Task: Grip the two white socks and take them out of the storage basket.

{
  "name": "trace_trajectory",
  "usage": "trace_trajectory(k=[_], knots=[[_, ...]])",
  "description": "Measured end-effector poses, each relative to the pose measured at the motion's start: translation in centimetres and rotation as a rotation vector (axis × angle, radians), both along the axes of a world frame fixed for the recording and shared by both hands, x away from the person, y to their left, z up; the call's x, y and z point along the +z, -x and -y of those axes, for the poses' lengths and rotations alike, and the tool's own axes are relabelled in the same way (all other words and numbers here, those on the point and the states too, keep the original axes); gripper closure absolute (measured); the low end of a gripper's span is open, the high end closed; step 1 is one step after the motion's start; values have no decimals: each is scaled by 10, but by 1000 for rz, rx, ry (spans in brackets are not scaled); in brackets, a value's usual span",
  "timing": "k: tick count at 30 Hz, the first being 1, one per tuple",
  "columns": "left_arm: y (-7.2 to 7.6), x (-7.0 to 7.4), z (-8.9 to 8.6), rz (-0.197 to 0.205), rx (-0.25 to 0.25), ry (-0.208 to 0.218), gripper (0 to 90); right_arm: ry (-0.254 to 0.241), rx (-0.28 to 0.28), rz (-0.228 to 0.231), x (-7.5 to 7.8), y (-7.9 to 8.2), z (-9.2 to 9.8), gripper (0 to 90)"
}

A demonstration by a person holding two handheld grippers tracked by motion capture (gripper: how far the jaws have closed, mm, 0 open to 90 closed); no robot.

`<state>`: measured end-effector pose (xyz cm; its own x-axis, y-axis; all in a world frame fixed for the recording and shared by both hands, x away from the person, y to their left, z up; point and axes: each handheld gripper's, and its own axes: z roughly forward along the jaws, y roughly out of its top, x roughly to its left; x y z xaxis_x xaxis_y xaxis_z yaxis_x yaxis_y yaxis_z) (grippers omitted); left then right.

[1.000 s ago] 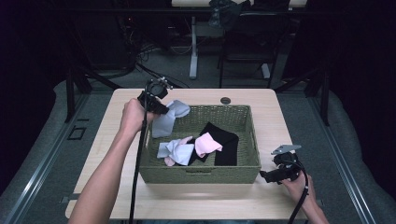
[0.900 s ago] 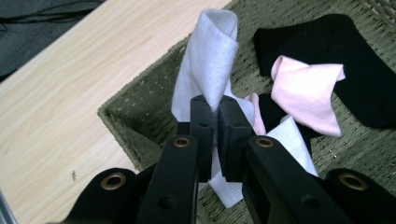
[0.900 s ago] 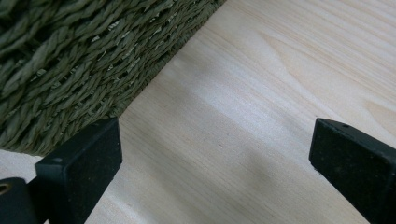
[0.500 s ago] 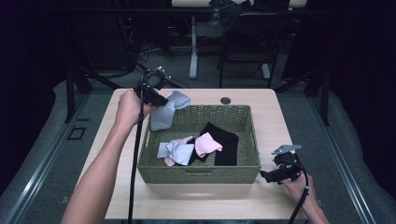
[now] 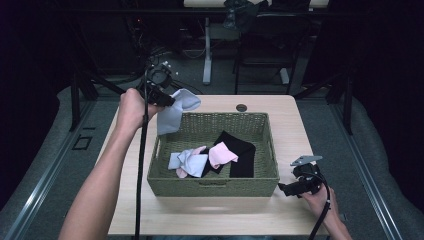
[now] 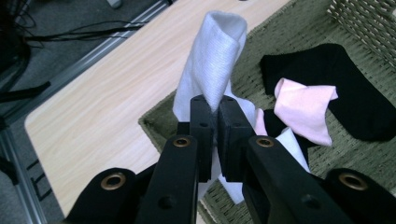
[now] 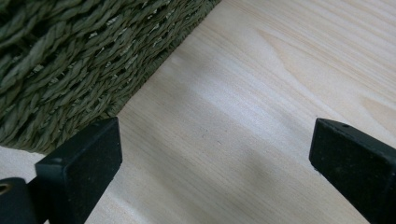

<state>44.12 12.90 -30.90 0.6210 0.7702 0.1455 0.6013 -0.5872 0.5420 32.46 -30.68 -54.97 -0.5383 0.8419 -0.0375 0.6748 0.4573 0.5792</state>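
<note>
Light blue sock [image 5: 176, 111] is hanging clamped in the left gripper [image 5: 165, 99], lifted over the far-left corner of the green wicker basket [image 5: 215, 181], its lower end dangling by the rim there; in the left gripper view the jaws are pressing together on the sock [image 6: 212, 65] with fabric pinched between the pads. Judging progress: one sock is coming out of the basket, while a second light blue sock [image 5: 189, 162], a pink sock [image 5: 221, 153] and a black sock [image 5: 239, 150] are lying inside the basket, so most of the emptying looks left to do and the lifted sock is not yet set down anywhere. Left forearm is reaching forward along the basket's left side, hand [image 5: 131, 107] raised above rim level. Right gripper [image 5: 289, 189] is resting low on the wooden table [image 5: 280, 220] just beside the basket's near-right corner, jaws standing wide apart with nothing between them.
</note>
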Motion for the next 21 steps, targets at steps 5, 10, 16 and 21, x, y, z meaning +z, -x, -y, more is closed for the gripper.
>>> trace_trajectory(k=[5, 10, 16, 21], knots=[[2, 6, -5, 8, 12, 3, 861, -1, 1, 4, 0, 0, 0, 21], [5, 10, -16, 13, 29, 12, 860, 1, -2, -2, 0, 0, 0, 21], [8, 16, -33, 17, 53, -2, 860, 6, -4, -1, -1, -1, 1, 20], [13, 17, -55, 16, 99, -14, 860, 18, 1, -5, -1, -2, -1, 21]])
